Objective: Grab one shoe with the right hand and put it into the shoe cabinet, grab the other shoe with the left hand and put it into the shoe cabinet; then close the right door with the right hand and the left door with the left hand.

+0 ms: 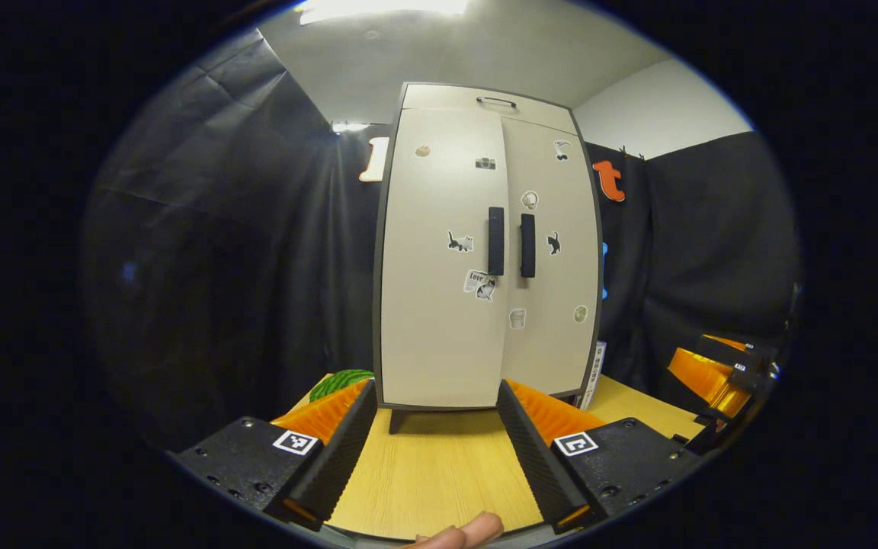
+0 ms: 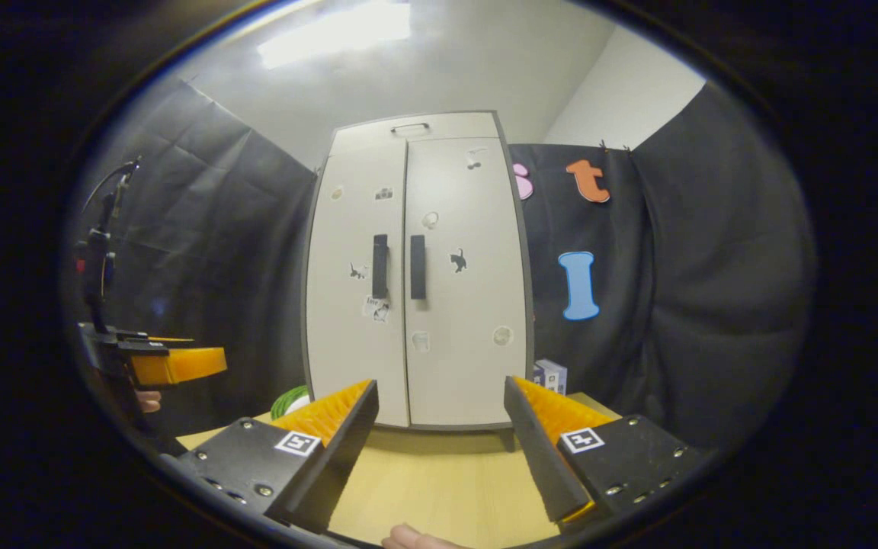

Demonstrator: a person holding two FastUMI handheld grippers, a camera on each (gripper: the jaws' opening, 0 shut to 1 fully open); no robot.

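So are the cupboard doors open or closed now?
Closed. Both doors of the shoe cabinet sit flat and flush, meeting at the middle with the two black handles side by side. Nothing inside shows.

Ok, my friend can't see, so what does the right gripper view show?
A tall pale shoe cabinet stands on a wooden table, both doors shut. The right gripper points at it, fingers open and empty. The left gripper is off to the side.

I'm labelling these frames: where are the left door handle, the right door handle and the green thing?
left door handle (image 1: 495, 240): left gripper view, mid-bar.
right door handle (image 2: 418, 266): right gripper view, mid-bar.
green thing (image 1: 340, 381): left gripper view, its top.
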